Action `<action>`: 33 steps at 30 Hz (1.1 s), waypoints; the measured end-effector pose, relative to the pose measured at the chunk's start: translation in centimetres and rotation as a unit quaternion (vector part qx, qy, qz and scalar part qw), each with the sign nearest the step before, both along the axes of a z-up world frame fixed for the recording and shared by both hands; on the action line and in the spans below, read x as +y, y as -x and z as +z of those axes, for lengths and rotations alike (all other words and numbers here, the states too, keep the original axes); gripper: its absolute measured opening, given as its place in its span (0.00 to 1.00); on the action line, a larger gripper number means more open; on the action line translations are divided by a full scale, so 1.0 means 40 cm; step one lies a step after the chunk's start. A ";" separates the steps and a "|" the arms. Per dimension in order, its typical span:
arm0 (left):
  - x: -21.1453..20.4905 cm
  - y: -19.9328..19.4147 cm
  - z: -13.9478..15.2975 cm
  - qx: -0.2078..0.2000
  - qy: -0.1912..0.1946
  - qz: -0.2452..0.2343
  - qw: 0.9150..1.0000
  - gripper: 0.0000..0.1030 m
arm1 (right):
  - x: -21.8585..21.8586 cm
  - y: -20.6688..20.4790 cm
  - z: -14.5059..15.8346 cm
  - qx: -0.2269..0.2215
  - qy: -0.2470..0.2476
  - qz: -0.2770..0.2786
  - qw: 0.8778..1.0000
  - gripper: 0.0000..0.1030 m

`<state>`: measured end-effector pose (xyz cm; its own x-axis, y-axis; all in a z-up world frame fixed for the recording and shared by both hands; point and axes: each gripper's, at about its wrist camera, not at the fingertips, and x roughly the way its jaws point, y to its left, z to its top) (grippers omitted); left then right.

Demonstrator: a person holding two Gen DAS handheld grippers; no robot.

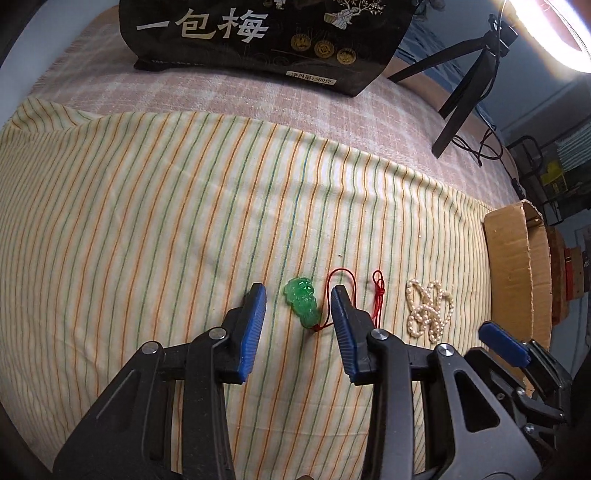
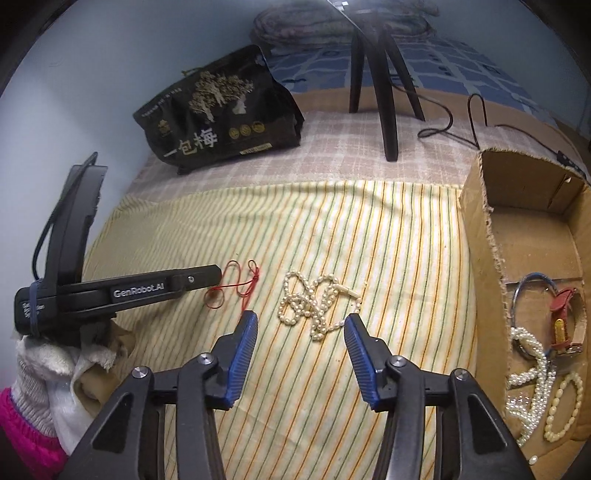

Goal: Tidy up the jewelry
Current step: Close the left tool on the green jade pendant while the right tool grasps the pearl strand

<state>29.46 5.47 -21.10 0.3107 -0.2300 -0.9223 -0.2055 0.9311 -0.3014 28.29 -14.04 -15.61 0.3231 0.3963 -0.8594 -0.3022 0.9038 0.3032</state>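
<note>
A green jade pendant (image 1: pixel 302 302) on a red cord (image 1: pixel 377 291) lies on the striped cloth, between the open jaws of my left gripper (image 1: pixel 298 292). A cream pearl necklace (image 1: pixel 428 310) lies in a heap to its right. In the right wrist view the necklace (image 2: pixel 314 299) lies just ahead of my open, empty right gripper (image 2: pixel 300 318). The red cord (image 2: pixel 240 282) shows beside the left gripper (image 2: pixel 218 275), which hides the pendant. A cardboard box (image 2: pixel 484 236) at the right holds pearl strands (image 2: pixel 532 373), a bangle (image 2: pixel 532 284) and a red strap.
A black snack bag (image 1: pixel 258 37) stands at the back of the bed, also in the right wrist view (image 2: pixel 221 110). A black tripod (image 2: pixel 380 81) with a cable (image 2: pixel 461 125) stands behind. The box (image 1: pixel 513 266) sits at the cloth's right edge. A ring light (image 1: pixel 546 33) glows top right.
</note>
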 end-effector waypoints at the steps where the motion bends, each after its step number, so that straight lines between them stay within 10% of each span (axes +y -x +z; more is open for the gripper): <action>1: 0.001 -0.002 -0.001 0.000 0.001 0.001 1.000 0.36 | 0.002 -0.005 -0.008 0.005 -0.001 -0.002 1.000 0.50; 24: -0.014 -0.010 -0.010 -0.015 -0.041 -0.027 0.999 0.18 | 0.083 -0.056 -0.101 0.003 0.088 -0.013 0.996 0.73; 33: -0.003 0.007 0.006 0.005 -0.035 -0.018 0.999 0.19 | 0.102 -0.053 -0.106 -0.016 0.126 -0.001 0.992 0.62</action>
